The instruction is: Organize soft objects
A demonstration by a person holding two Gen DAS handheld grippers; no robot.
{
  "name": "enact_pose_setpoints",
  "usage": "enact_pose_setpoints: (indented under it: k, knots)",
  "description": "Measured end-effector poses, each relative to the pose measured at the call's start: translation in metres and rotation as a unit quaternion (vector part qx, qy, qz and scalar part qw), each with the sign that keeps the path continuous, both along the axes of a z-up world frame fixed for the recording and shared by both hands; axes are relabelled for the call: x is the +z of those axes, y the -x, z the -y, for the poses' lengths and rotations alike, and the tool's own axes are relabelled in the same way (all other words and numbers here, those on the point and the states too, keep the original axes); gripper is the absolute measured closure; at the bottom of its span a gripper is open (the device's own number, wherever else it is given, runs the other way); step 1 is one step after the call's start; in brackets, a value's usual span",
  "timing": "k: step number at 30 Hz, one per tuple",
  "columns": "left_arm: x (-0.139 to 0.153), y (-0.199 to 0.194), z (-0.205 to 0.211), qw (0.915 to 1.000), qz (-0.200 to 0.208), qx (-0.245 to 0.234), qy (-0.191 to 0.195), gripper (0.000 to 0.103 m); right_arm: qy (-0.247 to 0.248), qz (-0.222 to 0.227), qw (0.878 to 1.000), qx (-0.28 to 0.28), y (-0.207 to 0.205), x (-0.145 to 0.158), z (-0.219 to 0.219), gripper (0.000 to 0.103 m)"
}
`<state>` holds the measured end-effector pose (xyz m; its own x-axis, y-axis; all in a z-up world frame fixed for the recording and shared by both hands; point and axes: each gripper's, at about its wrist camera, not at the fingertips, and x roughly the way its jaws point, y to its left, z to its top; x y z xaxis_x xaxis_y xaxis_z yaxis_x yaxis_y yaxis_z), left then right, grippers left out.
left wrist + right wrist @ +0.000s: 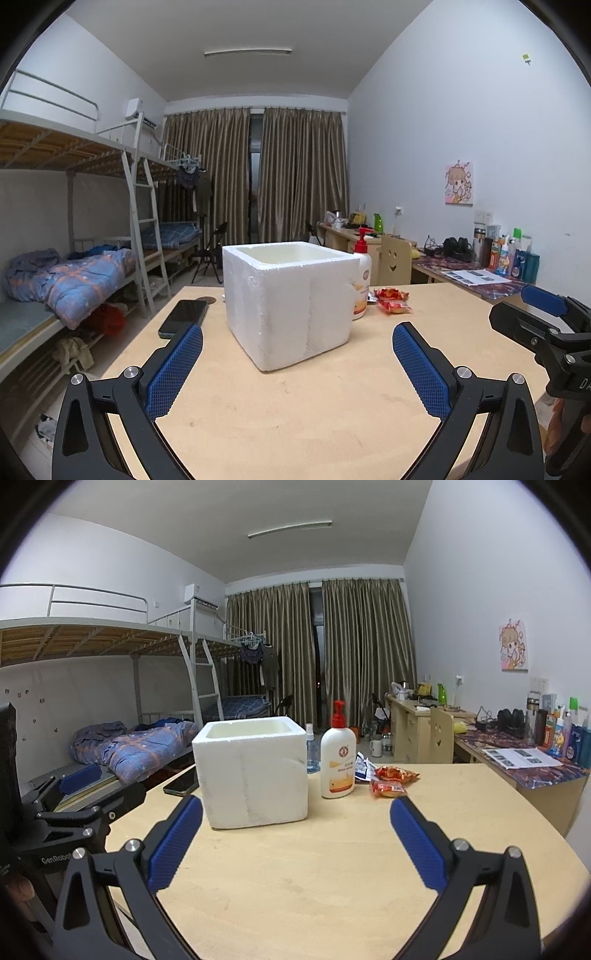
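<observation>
A white foam box [290,301] [253,770] stands open-topped on the light wooden table [325,406] [314,867]. Behind it to the right lie two red snack packets [392,299] [392,781] and a blue-white packet [364,766]. My left gripper [297,345] is open, hovering low in front of the box with nothing between its fingers. My right gripper [295,819] is open too, empty, in front of the box and the lotion bottle. Each gripper shows at the edge of the other's view.
A white pump bottle of lotion [338,755] [362,277] stands right of the box, a small clear spray bottle [312,751] behind it. A black phone [184,317] [181,784] lies left of the box. Bunk beds [74,258] stand left, cluttered desks [517,746] right.
</observation>
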<state>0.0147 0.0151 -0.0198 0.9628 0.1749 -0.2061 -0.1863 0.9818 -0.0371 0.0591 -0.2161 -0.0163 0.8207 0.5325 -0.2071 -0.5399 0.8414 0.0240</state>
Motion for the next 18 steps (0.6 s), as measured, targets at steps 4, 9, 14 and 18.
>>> enact_pose_setpoints:
  k: [4, 9, 14, 18]
  knots:
    - [-0.001, 0.016, 0.006, 1.0, 0.003, -0.003, -0.006, 0.0, -0.004, 0.006, 1.0, 0.003, 0.017, -0.003, 0.004, 0.0]
    - [-0.007, 0.037, 0.011, 0.9999, 0.012, 0.003, -0.007, 0.0, -0.002, 0.006, 1.0, 0.005, 0.032, -0.011, 0.007, 0.0]
    - [-0.007, 0.053, 0.014, 0.9997, 0.024, 0.005, -0.01, 0.0, -0.008, 0.023, 1.0, 0.007, 0.046, -0.006, 0.01, 0.0]
    - [0.0, 0.06, 0.02, 0.9992, 0.036, -0.001, -0.016, 0.0, -0.007, 0.035, 0.999, 0.008, 0.05, -0.003, 0.01, 0.0]
